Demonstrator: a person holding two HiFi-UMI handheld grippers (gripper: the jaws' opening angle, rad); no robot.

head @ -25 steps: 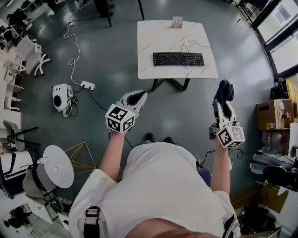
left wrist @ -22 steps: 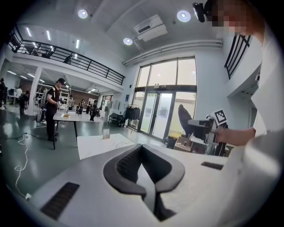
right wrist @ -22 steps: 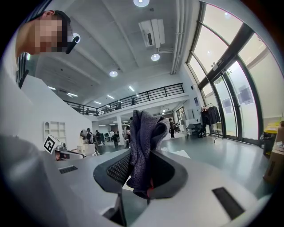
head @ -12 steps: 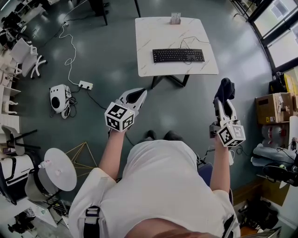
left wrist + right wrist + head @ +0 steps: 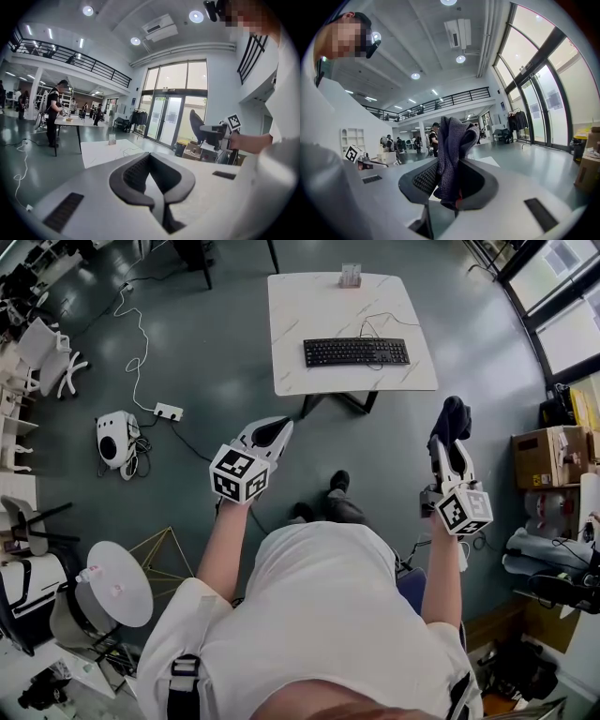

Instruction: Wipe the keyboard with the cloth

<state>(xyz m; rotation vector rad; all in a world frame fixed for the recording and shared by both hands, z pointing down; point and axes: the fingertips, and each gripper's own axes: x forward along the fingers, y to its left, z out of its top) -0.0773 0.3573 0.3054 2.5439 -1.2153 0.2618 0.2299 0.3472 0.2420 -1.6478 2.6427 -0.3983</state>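
Pinching a bunched dark grey knitted cloth [image 5: 451, 140] upright in the right gripper [image 5: 448, 448], held in mid-air, with the left gripper [image 5: 278, 431] closed on nothing, jaws together; well ahead of both, flat black keyboard [image 5: 356, 352] lying on the white marbled square surface [image 5: 300, 324]

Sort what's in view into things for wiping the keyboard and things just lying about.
For the job: keyboard on the white table; dark cloth, clamped in the right gripper; left gripper, shut and empty.
Lying about: small clear holder at the table's far edge; power strip and white device on the floor; cardboard box at right.
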